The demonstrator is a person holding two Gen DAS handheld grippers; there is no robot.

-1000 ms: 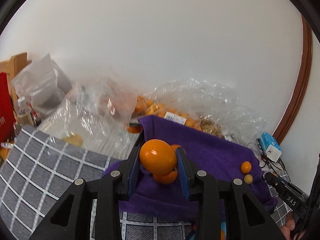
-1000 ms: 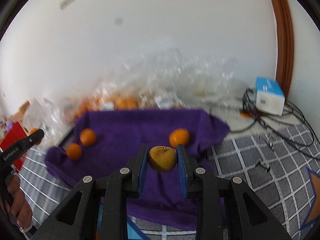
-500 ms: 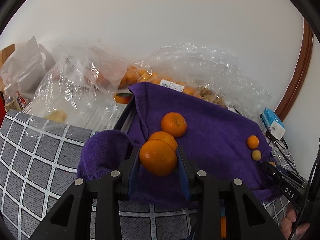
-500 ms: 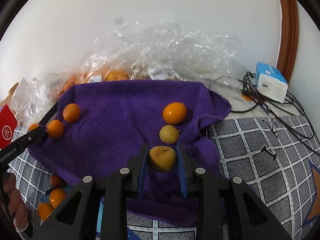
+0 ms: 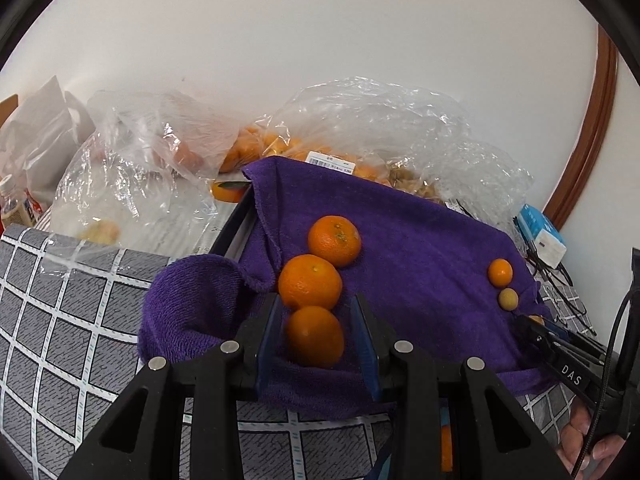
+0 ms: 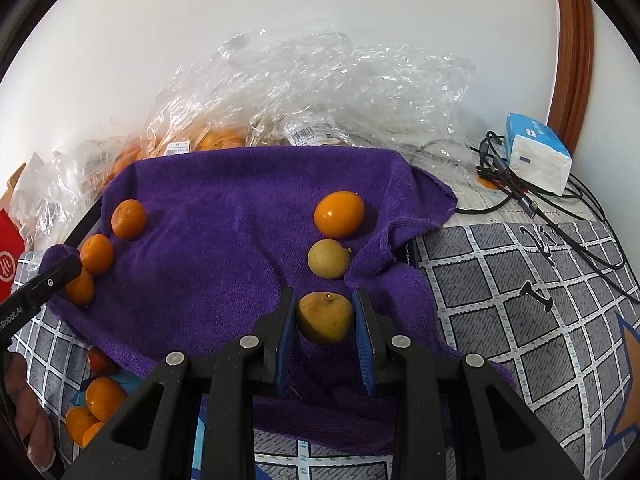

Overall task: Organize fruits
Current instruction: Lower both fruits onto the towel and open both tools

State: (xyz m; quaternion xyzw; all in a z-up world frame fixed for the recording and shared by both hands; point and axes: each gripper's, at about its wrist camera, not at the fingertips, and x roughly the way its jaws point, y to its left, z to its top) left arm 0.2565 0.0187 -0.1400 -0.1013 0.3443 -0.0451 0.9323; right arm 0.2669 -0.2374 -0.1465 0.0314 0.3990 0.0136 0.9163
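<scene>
The left claw [image 5: 316, 334] is closed on an orange [image 5: 315, 336], low over the near edge of the purple towel [image 5: 420, 264]. Just beyond its tips lie two more oranges, the middle orange [image 5: 310, 282] touching the held one and the far orange [image 5: 334, 241] just past that, so a row of three is forming here.

The right claw [image 6: 325, 320] grips a dull yellow fruit [image 6: 326, 317] in the same way, also down at the towel. Ahead of it sit a pale round fruit [image 6: 329, 258] and then a glossy small orange fruit [image 6: 339, 214], a second row (smaller fruit, sorted apart from the oranges, by the look of it).

My reading is that the sorting is well begun but far from finished: each row has two fruits laid and a third held at its place, not yet let go. Loose oranges [image 6: 98, 402] wait off the towel's edge, down to the left of the right claw, and the clear plastic bags [image 5: 360, 128] beyond the towel hold many more.

Writing: the right claw's body reads "DAS" in the left wrist view, and the left claw's body reads "Robot.AI", its start cut off. The bags carry white barcode labels [image 6: 310, 133] too small to read. A red package [image 6: 6, 256] at the far left shows a white round logo I cannot make out. The blue and white box [image 6: 536, 158] by the cables [image 6: 532, 200] on the bench has no legible text.
</scene>
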